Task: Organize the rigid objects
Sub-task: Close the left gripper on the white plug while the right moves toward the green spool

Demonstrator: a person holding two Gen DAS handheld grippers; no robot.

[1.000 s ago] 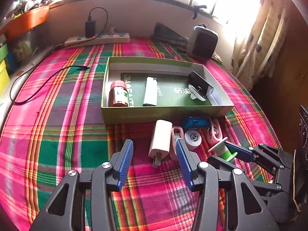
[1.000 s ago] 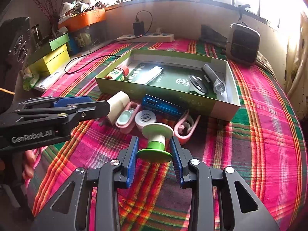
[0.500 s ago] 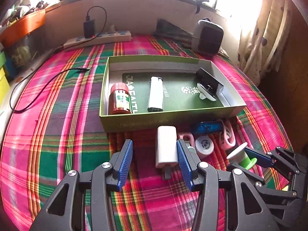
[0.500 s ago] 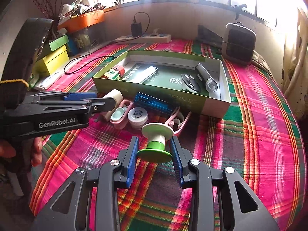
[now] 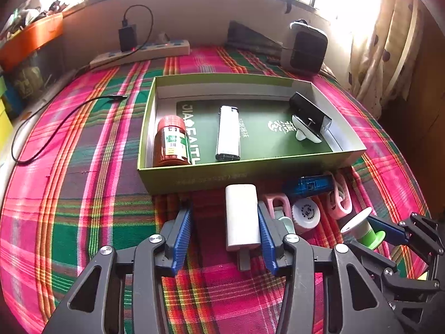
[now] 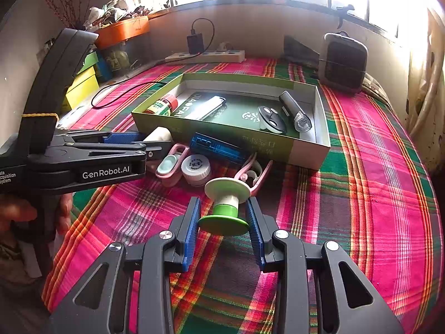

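Observation:
A green box (image 5: 194, 178) (image 6: 306, 150) on the plaid cloth holds a red bottle (image 5: 171, 143), a white lighter (image 5: 228, 133) and a black device (image 5: 310, 114). My left gripper (image 5: 224, 233) is open around a white charger plug (image 5: 241, 214); its right finger touches the plug. My right gripper (image 6: 224, 228) is shut on a green and white spool (image 6: 226, 206) and holds it just above the cloth; the spool also shows in the left wrist view (image 5: 363, 229). A blue case (image 5: 308, 185), pink clips (image 5: 340, 197) and a round white lid (image 5: 305, 213) lie in front of the box.
A power strip (image 5: 144, 53) with a black adapter and cable lies at the far edge. A dark speaker (image 5: 304, 47) stands at the back right. Yellow and green boxes (image 6: 83, 80) and an orange tray (image 6: 122, 29) are on the left.
My left gripper has moved forward so the white plug now lies between its fingers. My right gripper holds the spool and has lifted it slightly.

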